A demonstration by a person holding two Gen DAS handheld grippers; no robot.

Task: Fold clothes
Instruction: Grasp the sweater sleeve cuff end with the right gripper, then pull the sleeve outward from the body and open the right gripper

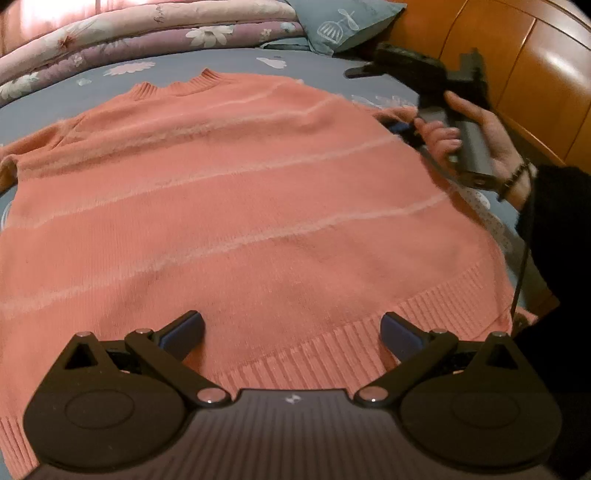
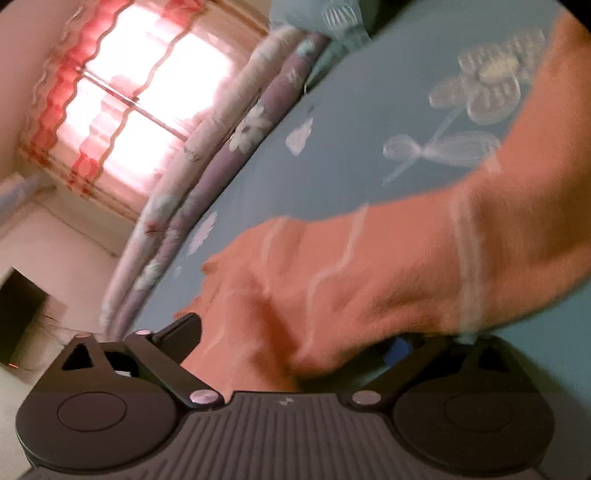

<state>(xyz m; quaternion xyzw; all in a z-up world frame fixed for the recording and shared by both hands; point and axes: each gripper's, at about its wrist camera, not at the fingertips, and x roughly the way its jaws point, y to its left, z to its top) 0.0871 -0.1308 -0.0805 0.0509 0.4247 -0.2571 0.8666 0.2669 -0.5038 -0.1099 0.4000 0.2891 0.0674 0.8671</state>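
Note:
A salmon-pink knit sweater (image 1: 236, 206) with pale stripes lies flat on the blue bed sheet (image 1: 236, 61), collar at the far side, ribbed hem near me. My left gripper (image 1: 291, 332) is open and empty, hovering just above the hem. My right gripper (image 1: 397, 127) is at the sweater's right shoulder, held by a hand (image 1: 480, 133). In the right wrist view the right gripper (image 2: 295, 339) stands wide open with the sweater's sleeve (image 2: 369, 266) lying between and over its fingers; the right finger is mostly hidden by the cloth. That view is blurred.
Folded floral quilts (image 1: 140, 33) and a blue pillow (image 1: 340, 22) lie at the far side of the bed. An orange wooden headboard (image 1: 517, 55) stands at the right. A curtained window (image 2: 140, 96) shows in the right wrist view.

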